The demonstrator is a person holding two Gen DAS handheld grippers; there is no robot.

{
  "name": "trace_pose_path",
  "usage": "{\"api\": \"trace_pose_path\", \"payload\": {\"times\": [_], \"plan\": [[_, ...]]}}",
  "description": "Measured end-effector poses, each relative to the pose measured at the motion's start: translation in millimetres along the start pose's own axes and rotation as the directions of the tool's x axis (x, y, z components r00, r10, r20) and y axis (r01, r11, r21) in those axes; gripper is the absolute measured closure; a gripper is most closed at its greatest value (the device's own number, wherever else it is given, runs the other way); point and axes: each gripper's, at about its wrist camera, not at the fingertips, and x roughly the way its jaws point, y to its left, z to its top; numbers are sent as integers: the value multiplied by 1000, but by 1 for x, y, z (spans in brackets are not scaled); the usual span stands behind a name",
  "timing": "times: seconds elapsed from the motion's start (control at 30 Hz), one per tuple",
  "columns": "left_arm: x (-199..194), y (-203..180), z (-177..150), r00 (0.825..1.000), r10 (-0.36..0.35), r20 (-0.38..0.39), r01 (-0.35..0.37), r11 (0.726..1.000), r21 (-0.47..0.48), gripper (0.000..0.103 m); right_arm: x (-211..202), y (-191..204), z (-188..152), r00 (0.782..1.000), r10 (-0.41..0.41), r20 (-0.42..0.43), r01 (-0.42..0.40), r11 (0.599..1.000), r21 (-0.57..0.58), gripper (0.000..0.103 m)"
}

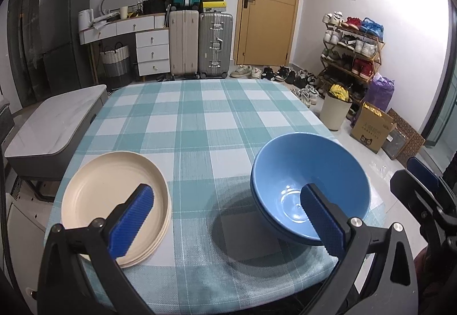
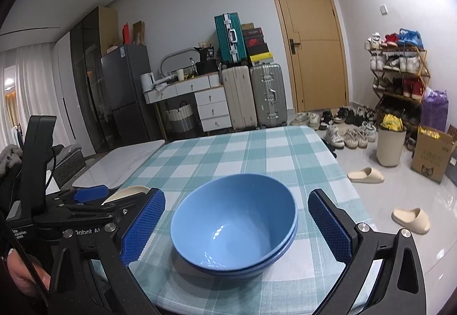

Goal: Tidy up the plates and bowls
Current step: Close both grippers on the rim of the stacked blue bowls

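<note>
In the left wrist view, the left hand-held gripper [image 1: 227, 225] was spread wide and held nothing. The stack of cream round plastic plates [image 1: 115, 208] lay at lower left of the frame, behind the left finger, and the nested pair of blue round plastic bowls [image 1: 310, 186] at lower right, behind the right finger. Both stacks rested near the close edge of the bench with the teal checked cloth [image 1: 200, 121], well apart. The right hand-held gripper [image 1: 422, 189] showed at the right edge.

In the right wrist view, the right hand-held gripper [image 2: 237, 225] was also spread and empty, with the blue bowls [image 2: 234, 225] centred between its fingers at lower middle. I judged the right one nearer the bowls, the left nearer the plates [image 2: 127, 192].
</note>
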Motion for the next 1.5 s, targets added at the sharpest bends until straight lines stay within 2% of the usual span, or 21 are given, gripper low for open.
{"api": "trace_pose_path", "payload": {"times": [0.47,0.6,0.8,0.97,1.07,1.17,1.23,1.3,1.37,1.43,1.5], "plan": [[31,8,-3,996,8,-91,-9,1000,-15,0,33,-16,-6,997,4,-83,0,999,39,1],[45,10,6,990,-19,-138,18,1000,-5,0,45,-26,-5,993,-7,-121,13,999,50,1],[66,8,19,979,-62,-195,63,998,0,0,58,-51,7,986,-20,-165,35,996,87,1],[86,3,22,948,-140,-286,143,990,-10,0,69,-69,15,974,6,-228,25,991,134,1],[96,2,20,938,-140,-317,143,990,-14,0,82,-79,12,953,53,-300,0,985,173,1],[111,-2,15,904,-178,-388,186,982,-16,0,97,-86,3,921,119,-371,-34,973,227,1],[118,0,13,880,-221,-420,220,974,-53,0,108,-91,-3,900,163,-405,-50,960,276,1],[126,3,12,847,-272,-457,250,962,-109,0,116,-95,-7,881,201,-428,-59,945,323,2],[128,3,11,843,-271,-464,245,962,-116,0,122,-100,-10,863,237,-446,-64,927,369,10],[130,1,11,847,-232,-479,227,971,-70,0,128,-103,-14,840,251,-482,-54,921,385,23],[132,0,12,839,-217,-499,229,973,-38,2,131,-103,-16,830,237,-505,-32,925,380,26]]}}
